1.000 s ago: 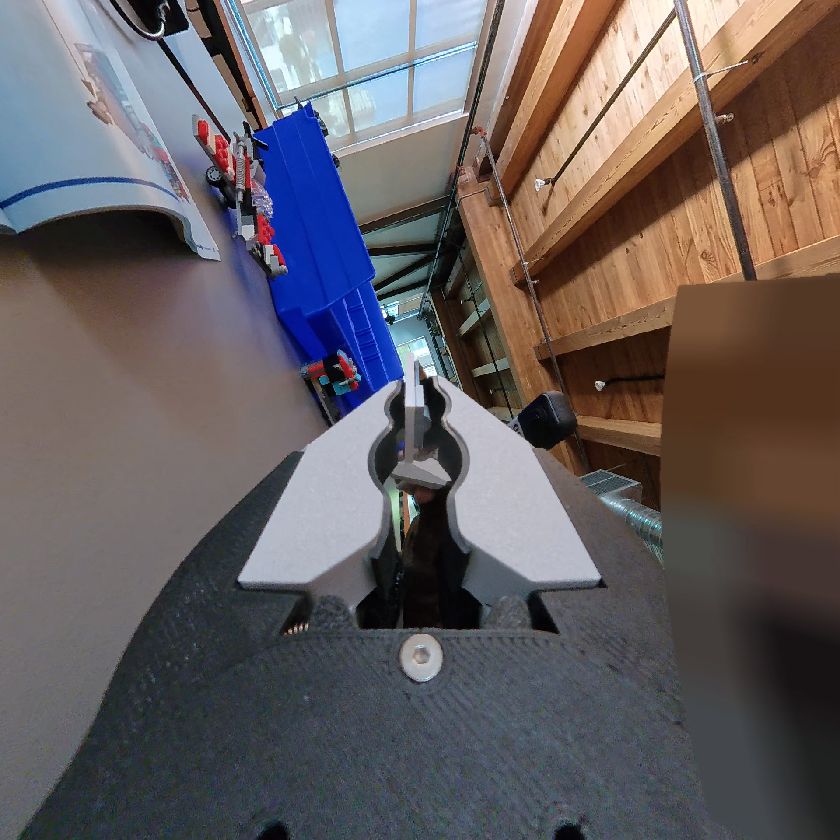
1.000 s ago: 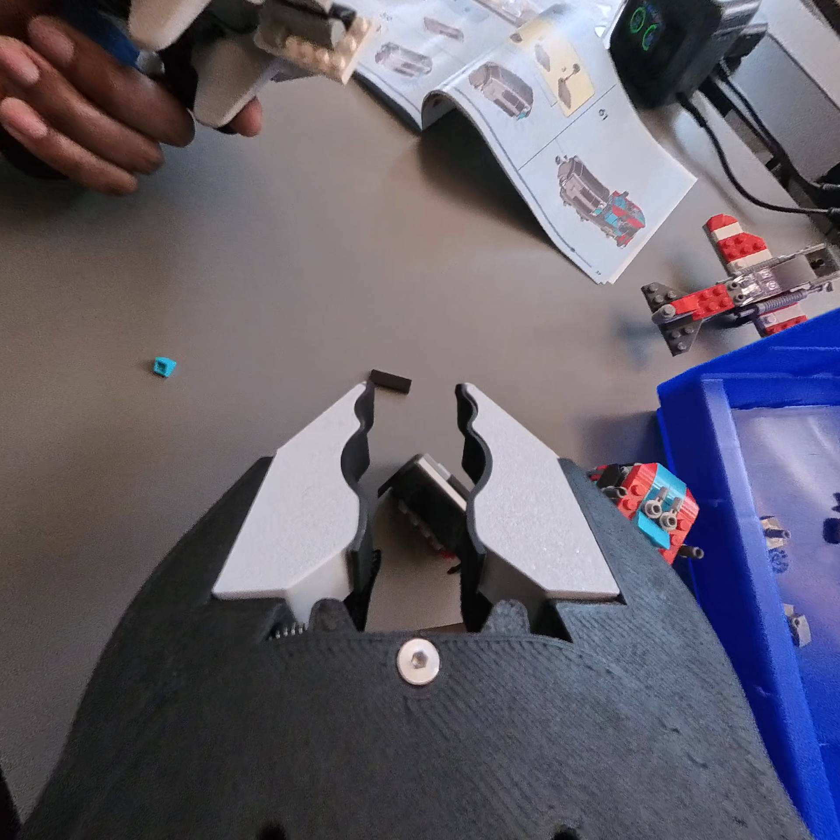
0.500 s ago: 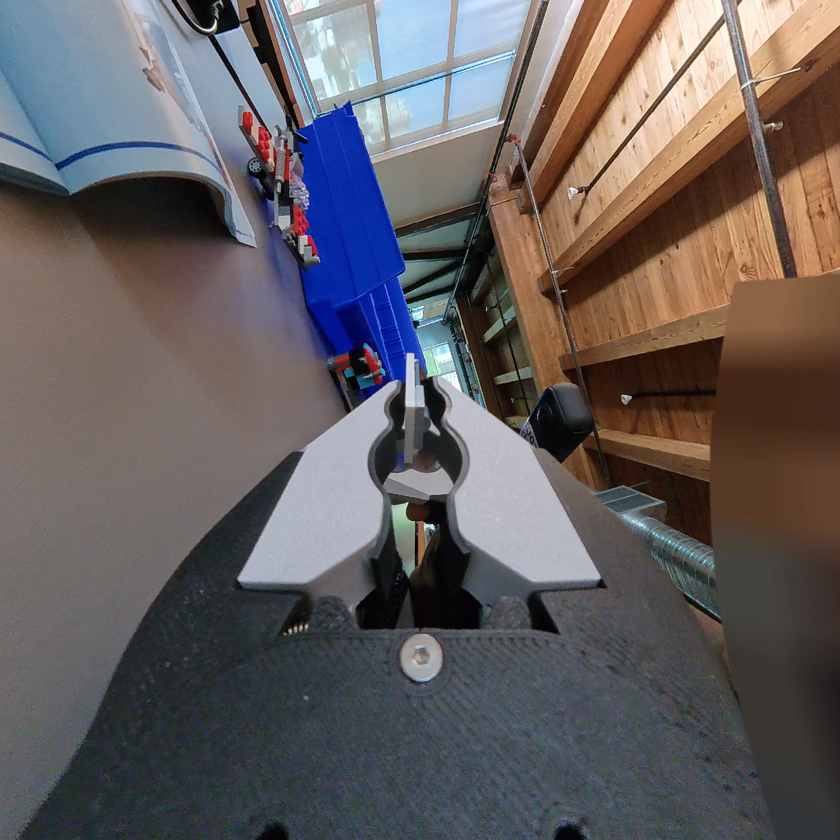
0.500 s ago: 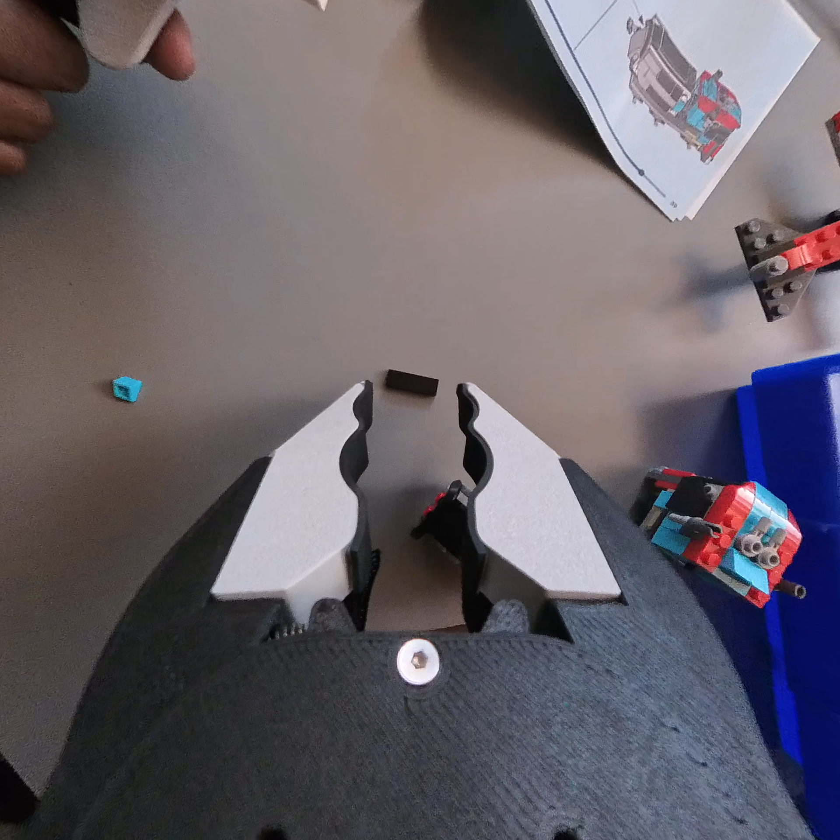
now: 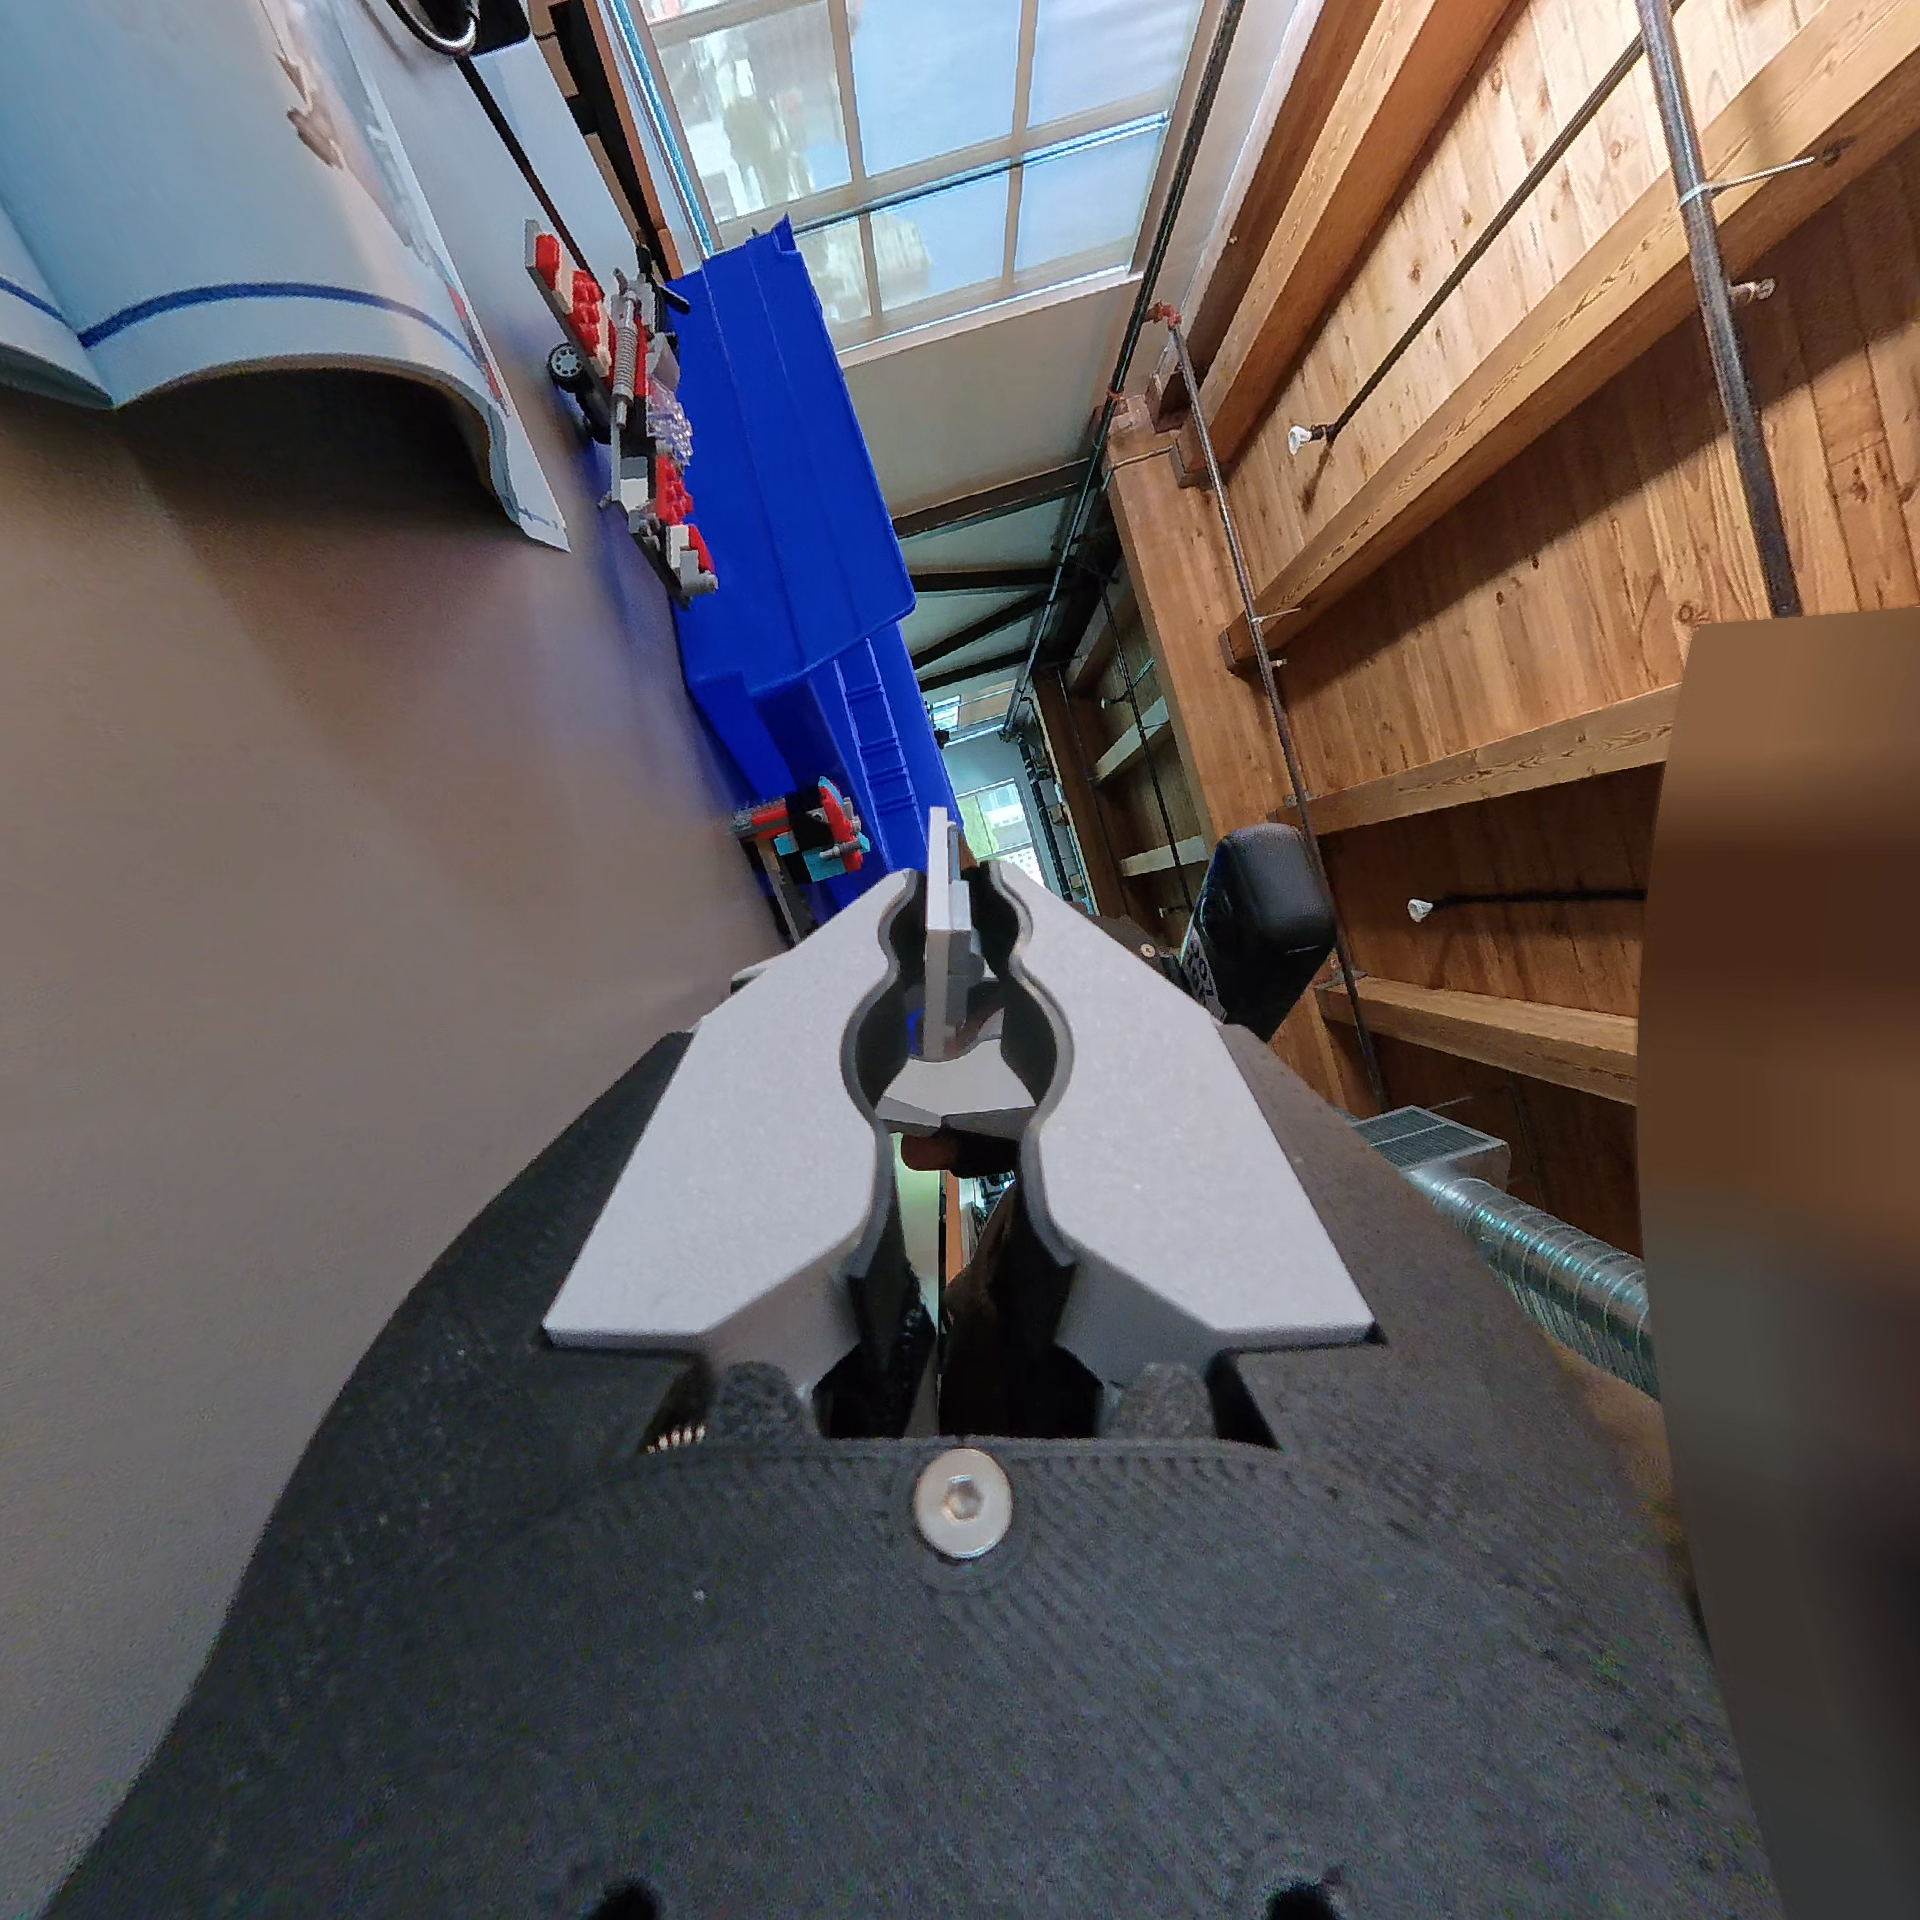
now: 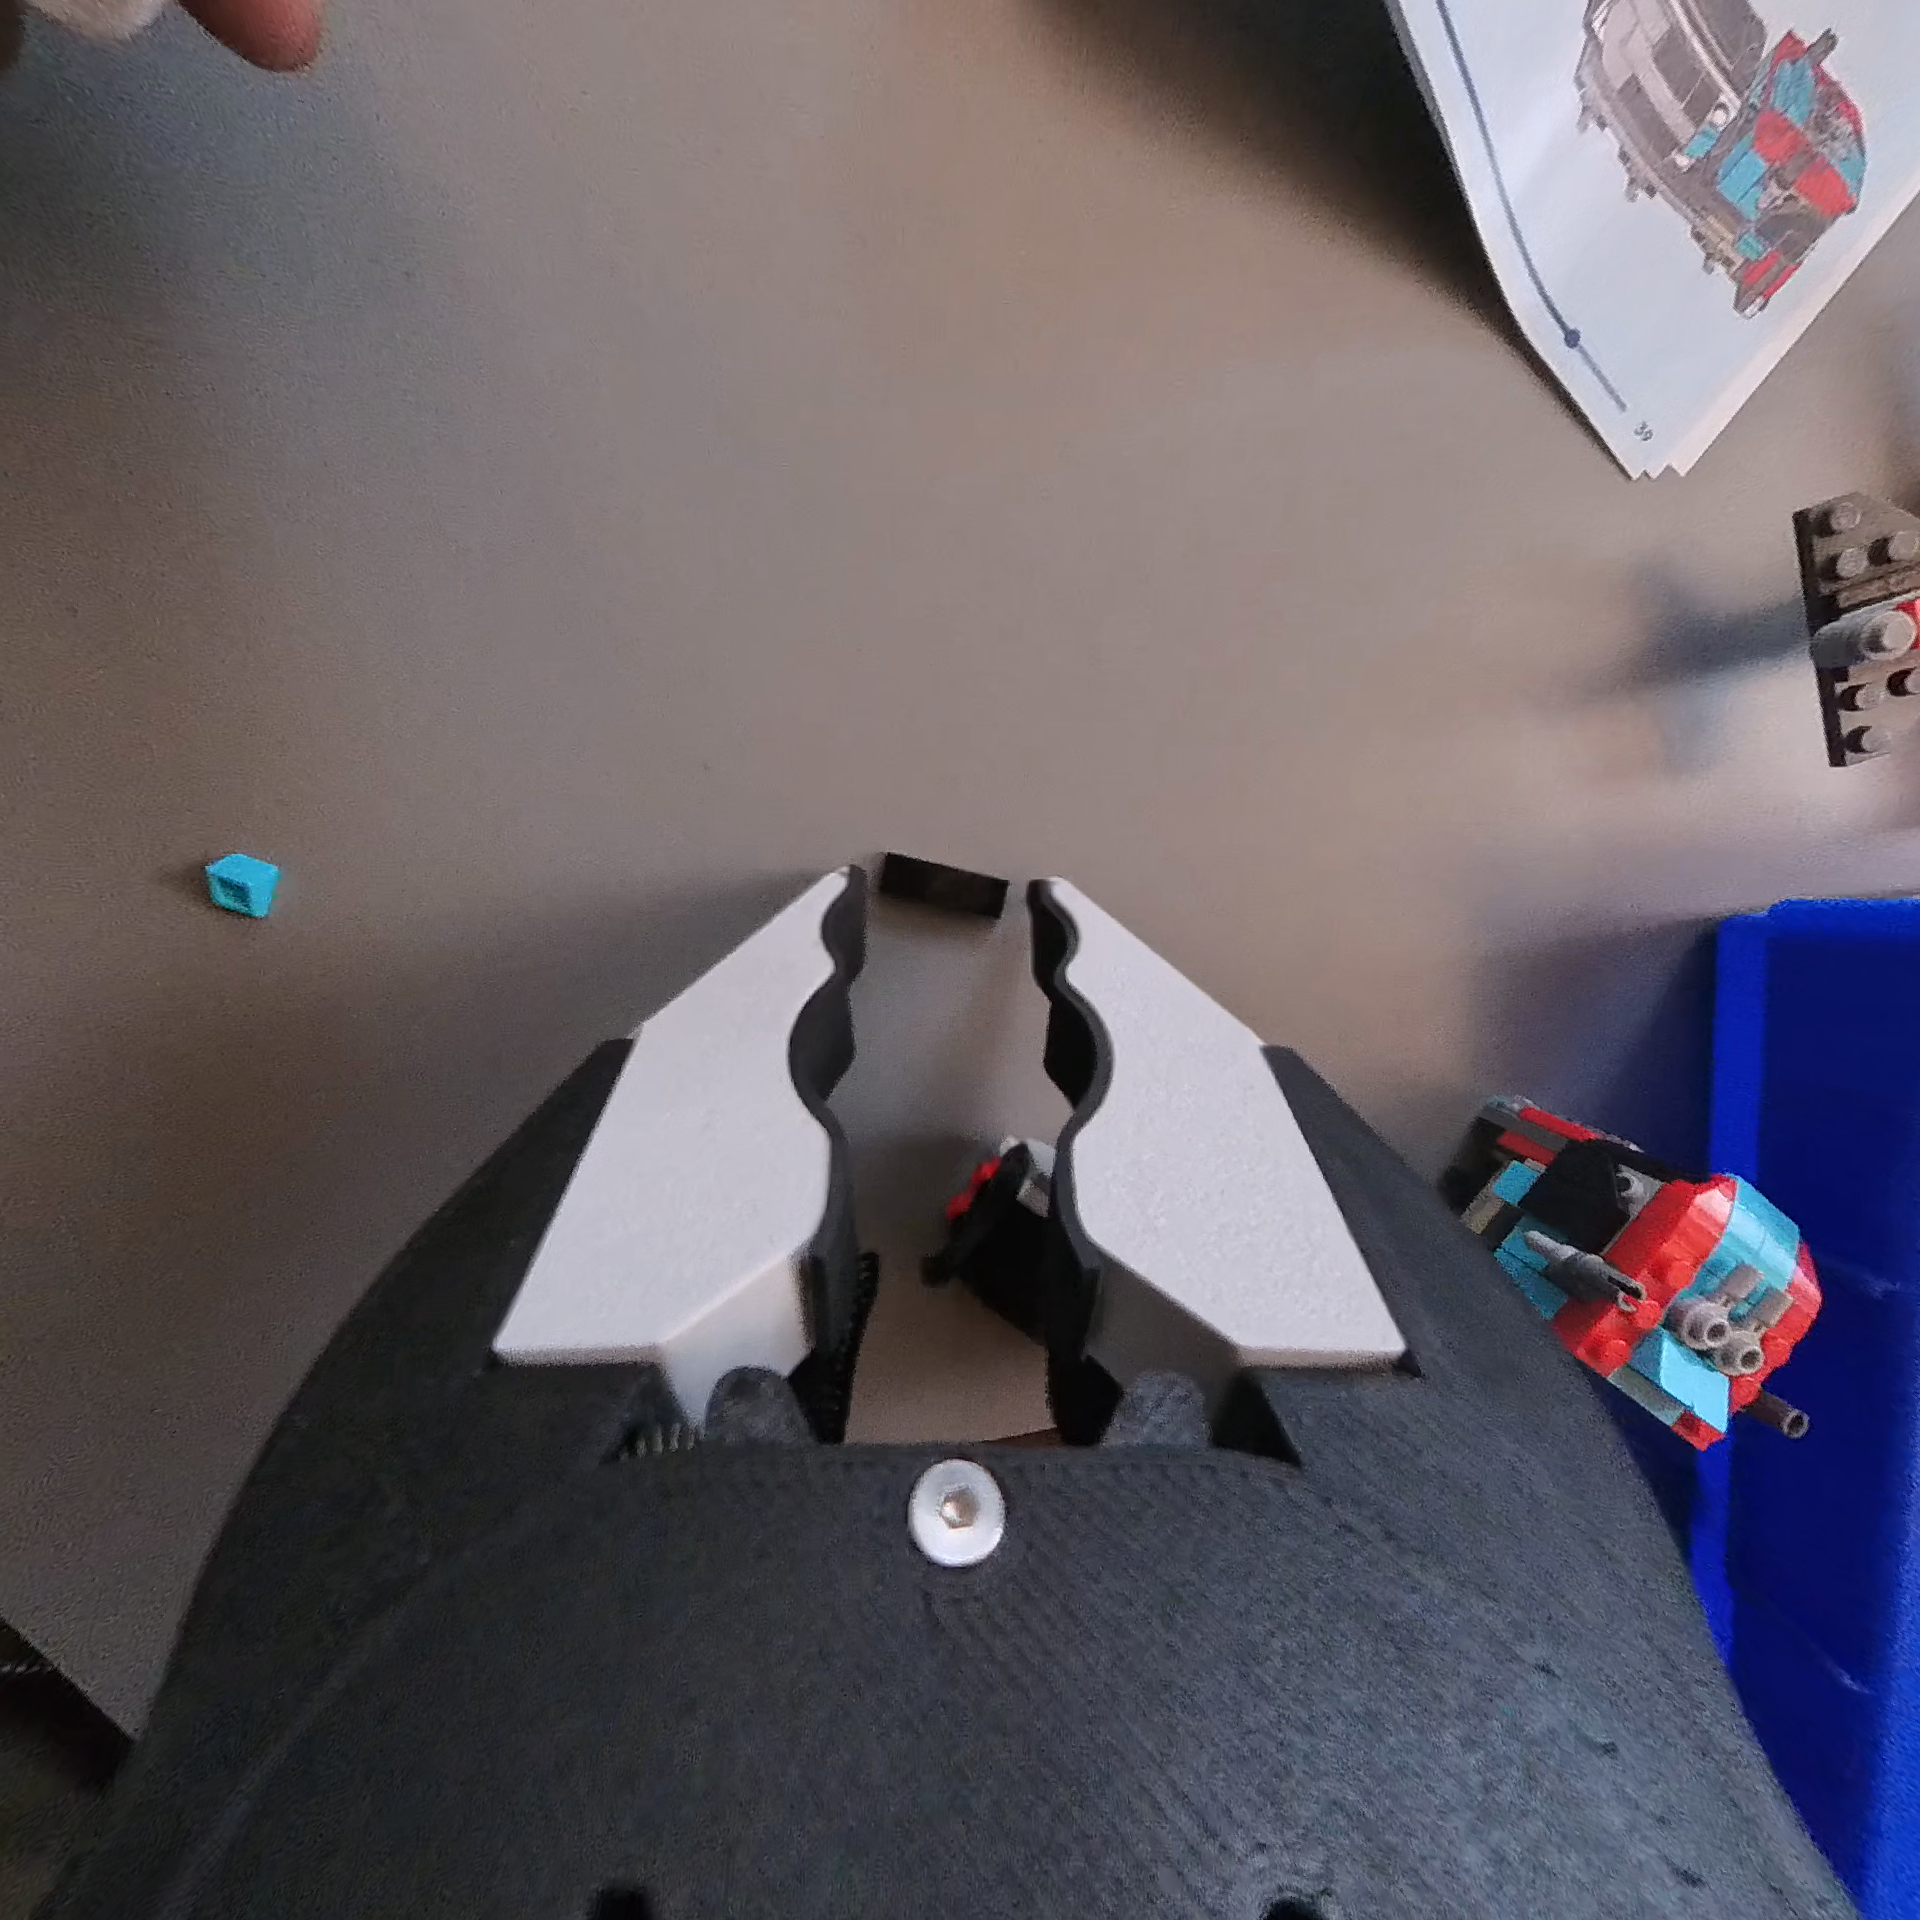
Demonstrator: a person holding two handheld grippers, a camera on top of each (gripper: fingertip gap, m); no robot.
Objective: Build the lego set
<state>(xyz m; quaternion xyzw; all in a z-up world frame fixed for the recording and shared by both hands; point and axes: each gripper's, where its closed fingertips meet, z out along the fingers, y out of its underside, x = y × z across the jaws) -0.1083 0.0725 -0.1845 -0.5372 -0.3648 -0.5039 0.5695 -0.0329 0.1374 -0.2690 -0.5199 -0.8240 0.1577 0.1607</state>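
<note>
We see our left gripper [image 5: 951, 894] lifted off the table and turned on its side, its grey fingers nearly closed and pressing from both sides on a thin light-grey flat brick plate [image 5: 943, 935] held edge-on, whose tip juts past the fingertips into open air. Around it there is free room; the smooth grey-brown tabletop [image 5: 312, 831] runs along one side, and beyond the tips stand two deep-blue plastic storage bins [image 5: 800, 499] with a small red, teal and black brick assembly [image 5: 816, 842] against their base. Our right gripper [image 6: 943, 894] points down at the same tabletop with its white fingers partly open, gripping nothing; a small flat black rectangular tile [image 6: 943, 885] lies on the surface right between the fingertips, a sliver of table visible at either end, so neither pad presses it. Ahead of the tile the table is bare a long way, up to the corner of an open printed instruction booklet [image 6: 1662, 208]. A tiny teal slope brick [image 6: 241, 885] lies well apart on one side; on the other, a red and teal studded brick model [image 6: 1652, 1299] sits just beside the blue bin's rim [image 6: 1766, 1039], narrowing the room there. Behind the tile, a dark red-tipped brick piece [image 6: 997, 1226] shows between the fingers near their base
</note>
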